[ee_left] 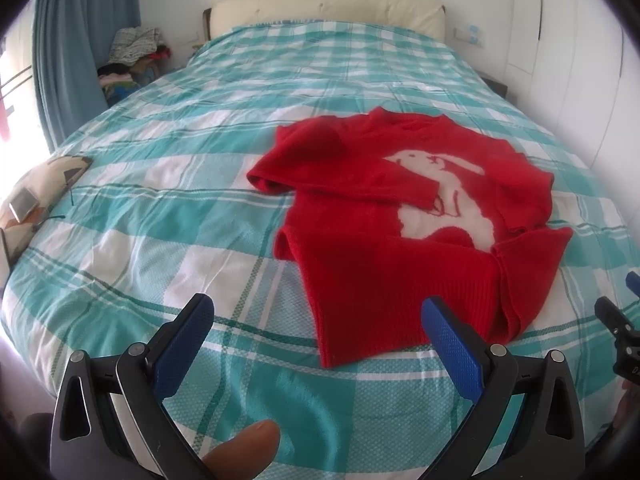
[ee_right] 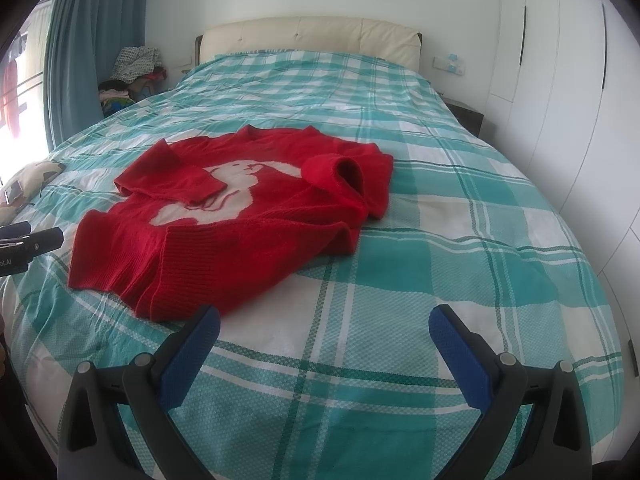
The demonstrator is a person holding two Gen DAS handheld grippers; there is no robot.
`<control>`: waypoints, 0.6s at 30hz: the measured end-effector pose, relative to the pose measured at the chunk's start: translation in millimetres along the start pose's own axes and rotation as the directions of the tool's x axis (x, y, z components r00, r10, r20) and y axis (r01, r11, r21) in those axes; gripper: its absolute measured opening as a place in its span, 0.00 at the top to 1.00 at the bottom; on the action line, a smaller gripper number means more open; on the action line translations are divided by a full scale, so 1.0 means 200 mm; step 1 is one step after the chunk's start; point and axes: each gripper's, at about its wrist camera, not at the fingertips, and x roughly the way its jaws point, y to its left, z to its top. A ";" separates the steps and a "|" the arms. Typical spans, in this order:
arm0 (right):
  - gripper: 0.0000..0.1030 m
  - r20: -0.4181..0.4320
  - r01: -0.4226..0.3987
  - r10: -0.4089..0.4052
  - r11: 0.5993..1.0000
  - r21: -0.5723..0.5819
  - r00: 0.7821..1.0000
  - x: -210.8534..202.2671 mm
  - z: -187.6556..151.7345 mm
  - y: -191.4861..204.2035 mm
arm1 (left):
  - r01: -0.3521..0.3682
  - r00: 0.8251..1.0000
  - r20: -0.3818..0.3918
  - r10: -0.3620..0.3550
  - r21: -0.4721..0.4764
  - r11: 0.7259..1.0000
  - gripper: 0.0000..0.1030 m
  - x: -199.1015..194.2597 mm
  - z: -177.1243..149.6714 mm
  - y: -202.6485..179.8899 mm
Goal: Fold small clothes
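Note:
A small red knit sweater with a white rabbit design lies face up on the bed, its left sleeve folded across the chest and its right sleeve bunched at the side. It also shows in the right wrist view. My left gripper is open and empty, just in front of the sweater's hem. My right gripper is open and empty, above the bedspread to the right of the hem. The right gripper's tip shows at the left view's edge.
The bed has a teal and white plaid cover and a cream headboard. A patterned pillow lies at the left edge. A clothes pile sits by the blue curtain. White wardrobe doors stand on the right.

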 end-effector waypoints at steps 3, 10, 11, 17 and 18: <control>0.00 -0.002 0.000 0.000 1.000 0.003 1.000 0.00 -0.01 -0.04 | -0.008 1.000 -0.002 0.008 0.011 1.000 0.00 0.00 0.00 -0.01; 0.00 -0.005 -0.003 0.003 1.000 0.005 1.000 0.00 -0.01 -0.03 | -0.025 1.000 0.004 0.025 0.041 0.999 0.00 0.00 0.00 -0.02; 0.00 -0.005 -0.003 0.003 1.000 0.005 1.000 0.00 -0.01 -0.03 | -0.025 1.000 0.002 0.024 0.042 0.999 0.00 0.00 0.00 -0.03; 0.00 -0.006 -0.004 0.004 1.000 0.007 1.000 0.00 -0.02 -0.01 | -0.022 1.000 -0.006 0.022 0.044 0.999 0.00 0.00 0.00 -0.02; 0.00 -0.008 -0.006 0.006 1.000 0.008 1.000 0.01 -0.01 -0.05 | -0.022 1.000 -0.006 0.022 0.044 0.999 0.00 0.00 0.00 -0.02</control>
